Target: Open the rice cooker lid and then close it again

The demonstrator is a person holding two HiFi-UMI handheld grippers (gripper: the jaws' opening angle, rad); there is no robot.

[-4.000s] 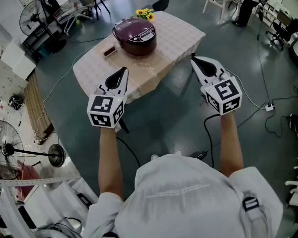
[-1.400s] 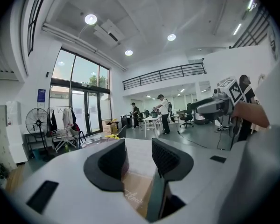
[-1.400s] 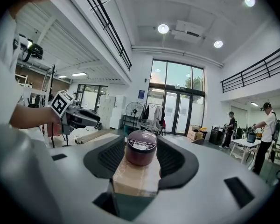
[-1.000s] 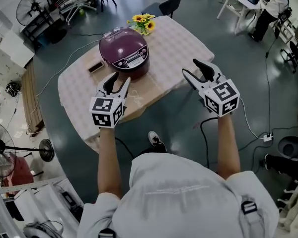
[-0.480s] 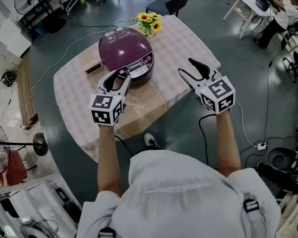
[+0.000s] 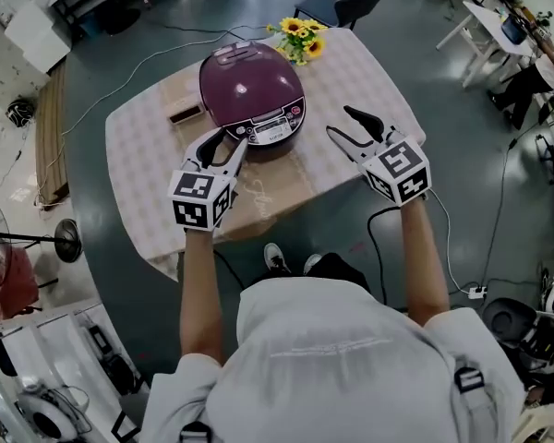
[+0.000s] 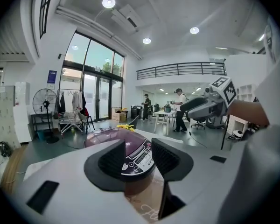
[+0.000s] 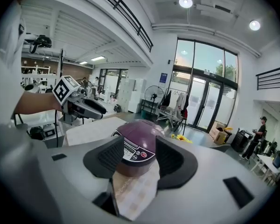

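A dark purple rice cooker [image 6: 251, 92] with its lid down stands on a table [image 6: 148, 164] under a pale checked cloth. Its control panel [image 6: 272, 129] faces me. My left gripper [image 6: 220, 148] hovers just short of the cooker's front left, jaws open and empty. My right gripper [image 6: 349, 125] hangs over the table's right part, to the right of the cooker, also open and empty. The cooker [image 7: 126, 146] shows between the left jaws in the left gripper view, and the cooker [image 8: 137, 146] shows beyond the right jaws in the right gripper view.
Yellow sunflowers [image 6: 298, 37] stand behind the cooker. A small dark box [image 6: 184, 113] lies at its left on the cloth. A dark chair [image 6: 337, 7] is beyond the table. A floor fan [image 6: 18, 238] stands at the left, cables run over the floor at the right.
Both grippers have moved forward toward the cooker and sunk a little. The left one now reaches the cooker's front. Both stay open.
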